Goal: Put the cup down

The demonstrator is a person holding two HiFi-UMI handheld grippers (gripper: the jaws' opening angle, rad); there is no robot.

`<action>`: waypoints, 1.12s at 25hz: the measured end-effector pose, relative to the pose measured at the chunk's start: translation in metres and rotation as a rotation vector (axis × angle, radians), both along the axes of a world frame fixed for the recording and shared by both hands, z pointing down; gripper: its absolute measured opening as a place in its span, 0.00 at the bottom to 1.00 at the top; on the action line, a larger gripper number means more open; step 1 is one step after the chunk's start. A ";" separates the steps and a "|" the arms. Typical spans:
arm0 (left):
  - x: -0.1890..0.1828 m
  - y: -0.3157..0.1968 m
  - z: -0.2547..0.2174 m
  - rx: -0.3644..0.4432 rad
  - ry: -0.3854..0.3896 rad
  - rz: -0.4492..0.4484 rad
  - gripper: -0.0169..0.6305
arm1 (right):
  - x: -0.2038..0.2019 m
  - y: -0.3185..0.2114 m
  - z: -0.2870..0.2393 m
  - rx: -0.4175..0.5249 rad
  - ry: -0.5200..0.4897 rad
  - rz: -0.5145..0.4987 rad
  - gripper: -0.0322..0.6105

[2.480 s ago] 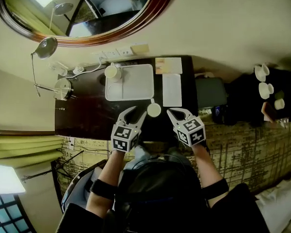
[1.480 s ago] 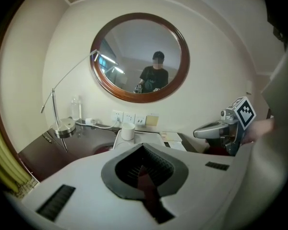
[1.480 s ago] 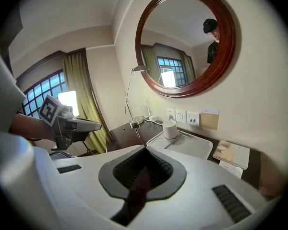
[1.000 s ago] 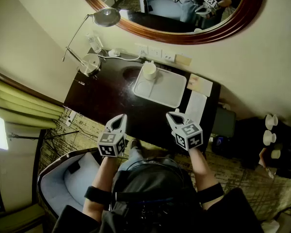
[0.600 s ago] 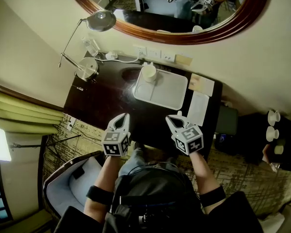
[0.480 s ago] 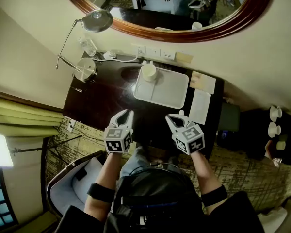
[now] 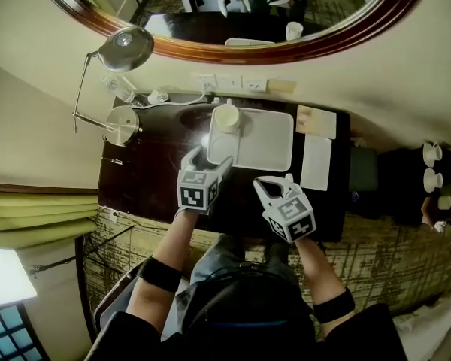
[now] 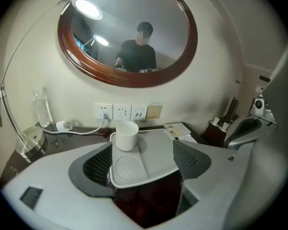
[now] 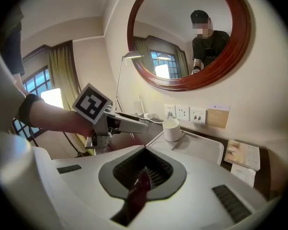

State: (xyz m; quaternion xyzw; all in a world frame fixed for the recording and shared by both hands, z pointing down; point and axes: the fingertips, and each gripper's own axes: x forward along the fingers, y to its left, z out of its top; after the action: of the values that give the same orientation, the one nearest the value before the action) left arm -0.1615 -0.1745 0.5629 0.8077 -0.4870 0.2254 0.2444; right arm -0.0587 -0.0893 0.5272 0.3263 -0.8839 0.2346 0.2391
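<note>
Left tongs (image 7: 208, 159): jaws stand apart, having just been opening; nothing is gripped, and the near left corner of the white tray (image 7: 264, 138) shows between them. Right tongs (image 9: 143, 172): clenched and empty, over the counter's near edge. The dark counter (image 7: 150, 173) carries the tray towards its far edge, papers (image 7: 316, 161) beside it towards the right edge, and a desk lamp (image 7: 122, 119) at the far left corner. Wall sockets (image 7: 227, 83) and an oval wood-framed mirror (image 7: 233, 52) are on the wall behind, with a green curtain (image 7: 37, 220) to the left. The cup (image 7: 226, 117) stands on the tray's far left corner, upright, long axis vertical, mouth upward.
</note>
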 end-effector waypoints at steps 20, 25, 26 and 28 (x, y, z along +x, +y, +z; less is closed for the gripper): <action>0.041 -0.137 0.093 -0.056 -0.122 0.192 0.91 | -0.031 -0.032 0.035 -0.015 0.002 0.089 0.05; 0.043 -0.148 0.109 -0.074 -0.150 0.203 0.91 | -0.026 -0.028 0.043 -0.030 -0.007 0.111 0.05; 0.041 -0.150 0.111 -0.075 -0.162 0.198 0.91 | -0.024 -0.027 0.044 -0.032 -0.008 0.117 0.05; 0.040 -0.152 0.112 -0.072 -0.178 0.197 0.82 | -0.019 -0.027 0.045 -0.035 -0.011 0.127 0.05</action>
State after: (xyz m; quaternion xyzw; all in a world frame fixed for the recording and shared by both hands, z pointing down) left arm -0.1213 -0.3268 0.6754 0.8189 -0.4169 0.3366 0.2058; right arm -0.0782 -0.1166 0.5726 0.3762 -0.8584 0.2666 0.2249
